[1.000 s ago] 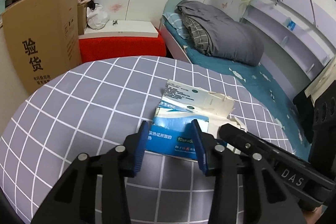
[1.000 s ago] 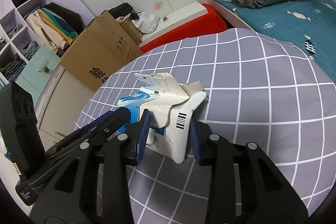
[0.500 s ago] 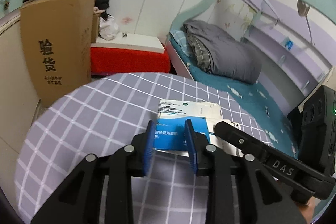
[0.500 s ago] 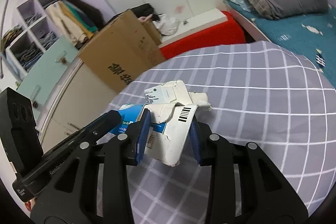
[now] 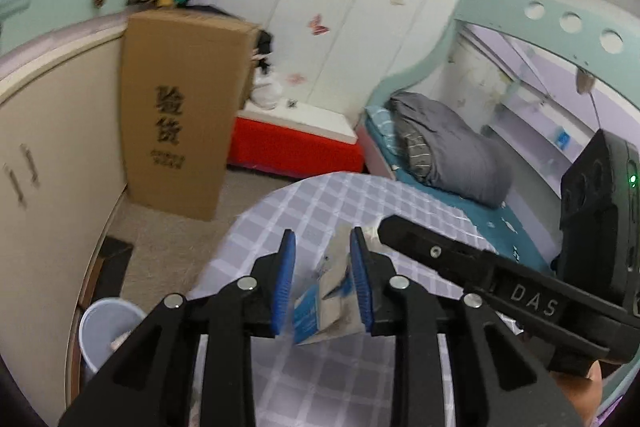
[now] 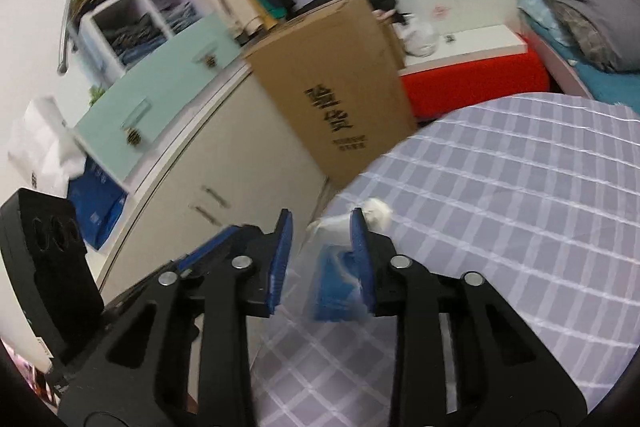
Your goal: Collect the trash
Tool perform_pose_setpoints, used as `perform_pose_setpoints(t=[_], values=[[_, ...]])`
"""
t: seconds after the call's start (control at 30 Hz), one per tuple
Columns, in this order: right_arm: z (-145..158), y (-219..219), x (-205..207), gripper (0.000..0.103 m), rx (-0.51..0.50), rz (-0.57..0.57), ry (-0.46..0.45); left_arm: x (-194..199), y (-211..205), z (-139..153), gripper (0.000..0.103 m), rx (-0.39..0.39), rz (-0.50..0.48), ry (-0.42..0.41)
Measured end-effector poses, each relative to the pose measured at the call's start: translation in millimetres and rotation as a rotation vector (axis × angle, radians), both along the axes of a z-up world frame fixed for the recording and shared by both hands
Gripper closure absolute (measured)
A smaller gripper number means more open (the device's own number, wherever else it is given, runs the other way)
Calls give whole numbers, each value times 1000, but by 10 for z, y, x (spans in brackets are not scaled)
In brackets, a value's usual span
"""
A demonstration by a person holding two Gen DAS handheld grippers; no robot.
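Observation:
A torn blue-and-white cardboard box point(image 5: 324, 299) hangs in the air over the left edge of the grey checked table point(image 5: 320, 203). My left gripper point(image 5: 322, 233) is shut on it, its blue pads pressing the crumpled card. In the right wrist view the same box point(image 6: 340, 283) is blurred and lies against the right-hand pad of my right gripper point(image 6: 320, 215), whose jaws are closing on it. A pale round bin point(image 5: 106, 327) with something inside stands on the floor down to the left, beside the table.
A tall brown carton point(image 5: 180, 115) leans against the cream cabinet point(image 5: 52, 167) just past the table's edge. A red bench point(image 5: 296, 147) and a bed with a grey duvet point(image 5: 448, 147) lie behind. A dark flat object point(image 5: 112, 267) sits on the floor near the bin.
Both grippers have risen and swung left with the box, lifting it off the table towards its edge. Both pairs of jaws stand closer together. The floor and bin have come into view.

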State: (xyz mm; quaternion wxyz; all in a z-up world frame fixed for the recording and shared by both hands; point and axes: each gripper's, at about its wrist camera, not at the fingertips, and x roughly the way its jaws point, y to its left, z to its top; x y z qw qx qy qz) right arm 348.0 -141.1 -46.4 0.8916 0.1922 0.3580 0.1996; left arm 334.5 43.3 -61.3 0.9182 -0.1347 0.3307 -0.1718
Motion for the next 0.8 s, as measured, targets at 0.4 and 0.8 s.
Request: perform_pose_setpoints(t=[0.4,0.8], values=[[-343,229,33,76,-145,-81,71,390,27,-684,52,24,-7,128],[-586,-510,148,84,45,-113,118,569,-352,-827,36,-30,-43,190]])
